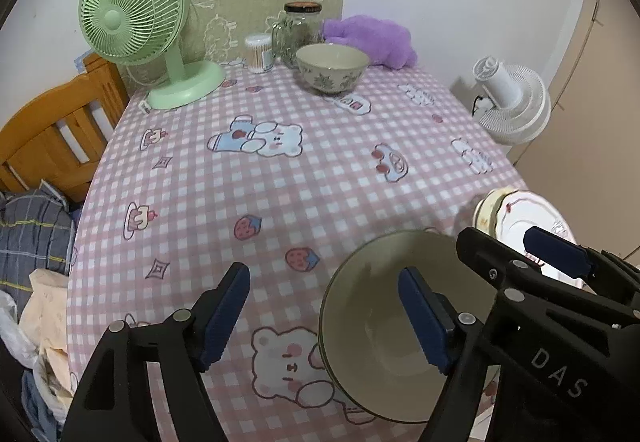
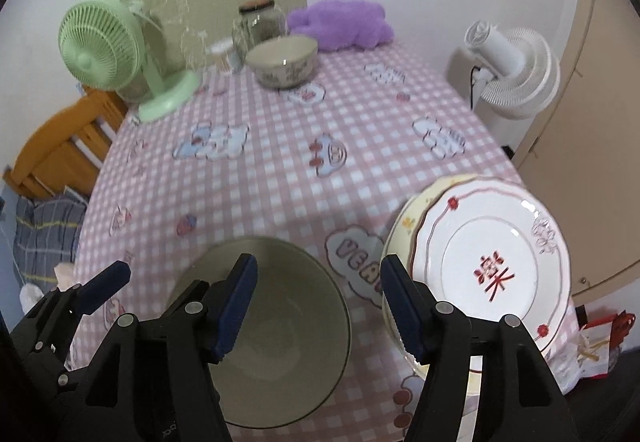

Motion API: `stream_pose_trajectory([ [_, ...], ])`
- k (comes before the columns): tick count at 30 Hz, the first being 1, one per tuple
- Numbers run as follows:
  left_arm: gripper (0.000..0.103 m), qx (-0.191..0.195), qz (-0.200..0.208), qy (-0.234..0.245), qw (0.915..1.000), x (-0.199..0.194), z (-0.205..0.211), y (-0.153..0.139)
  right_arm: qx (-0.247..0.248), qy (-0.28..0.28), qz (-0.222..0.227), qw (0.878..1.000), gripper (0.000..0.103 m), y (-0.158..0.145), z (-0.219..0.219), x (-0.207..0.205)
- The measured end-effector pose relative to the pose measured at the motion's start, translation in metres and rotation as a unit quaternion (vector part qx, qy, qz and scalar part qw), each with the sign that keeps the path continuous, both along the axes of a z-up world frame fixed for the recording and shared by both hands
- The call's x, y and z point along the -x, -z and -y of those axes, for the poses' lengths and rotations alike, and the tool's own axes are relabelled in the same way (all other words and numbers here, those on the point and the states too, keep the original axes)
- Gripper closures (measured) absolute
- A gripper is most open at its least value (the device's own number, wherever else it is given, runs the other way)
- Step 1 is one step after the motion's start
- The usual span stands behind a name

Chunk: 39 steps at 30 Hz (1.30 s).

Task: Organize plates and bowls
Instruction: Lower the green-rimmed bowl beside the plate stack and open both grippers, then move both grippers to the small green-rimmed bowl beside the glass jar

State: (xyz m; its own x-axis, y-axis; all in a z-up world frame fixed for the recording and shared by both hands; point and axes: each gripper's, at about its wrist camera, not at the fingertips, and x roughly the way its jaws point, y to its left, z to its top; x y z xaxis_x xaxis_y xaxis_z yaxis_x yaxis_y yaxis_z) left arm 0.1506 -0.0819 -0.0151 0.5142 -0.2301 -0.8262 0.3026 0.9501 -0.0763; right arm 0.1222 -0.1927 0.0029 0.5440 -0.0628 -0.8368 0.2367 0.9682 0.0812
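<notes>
Olive bowl (image 2: 272, 330) upright near table edge, white plate (image 2: 492, 266) stacked on yellow plate (image 2: 404, 226) beside it, patterned bowl (image 1: 332, 68) far back

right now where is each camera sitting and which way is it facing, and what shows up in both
Left wrist: rides on the left gripper, looking forward and down across the checked tablecloth; its own open fingers frame the green bowl, with the right gripper at right.
Right wrist: rides on the right gripper, same downward slant; open fingers over the green bowl, beside the stacked plates, left gripper at lower left.
Shared: green bowl, plates, patterned bowl, green fan.
</notes>
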Motion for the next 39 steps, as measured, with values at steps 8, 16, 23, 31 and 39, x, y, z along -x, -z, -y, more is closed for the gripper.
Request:
stream_pose_trajectory([
  [8, 0.025, 0.008, 0.015, -0.005, 0.9998, -0.019, 0.006, -0.02, 0.02, -0.009, 0.019, 1.0, 0.036, -0.029, -0.002, -0.014],
  [16, 0.025, 0.001, 0.05, -0.039, 0.998, -0.046, 0.023, -0.044, 0.028, -0.031, 0.048, 0.998, 0.034, -0.052, 0.015, -0.052],
  [23, 0.025, -0.01, 0.062, -0.071, 0.9955, -0.081, 0.045, -0.054, 0.017, -0.062, 0.054, 0.996, 0.032, -0.059, 0.039, -0.097],
  [31, 0.019, -0.026, 0.065, -0.104, 0.9921, -0.123, 0.072, -0.055, 0.006, -0.096, 0.053, 0.994, 0.028, -0.06, 0.067, -0.152],
  [39, 0.019, -0.045, 0.068, -0.148, 0.9856, -0.172, 0.088, -0.048, 0.002, -0.133, 0.059, 0.989, 0.026, -0.05, 0.084, -0.211],
])
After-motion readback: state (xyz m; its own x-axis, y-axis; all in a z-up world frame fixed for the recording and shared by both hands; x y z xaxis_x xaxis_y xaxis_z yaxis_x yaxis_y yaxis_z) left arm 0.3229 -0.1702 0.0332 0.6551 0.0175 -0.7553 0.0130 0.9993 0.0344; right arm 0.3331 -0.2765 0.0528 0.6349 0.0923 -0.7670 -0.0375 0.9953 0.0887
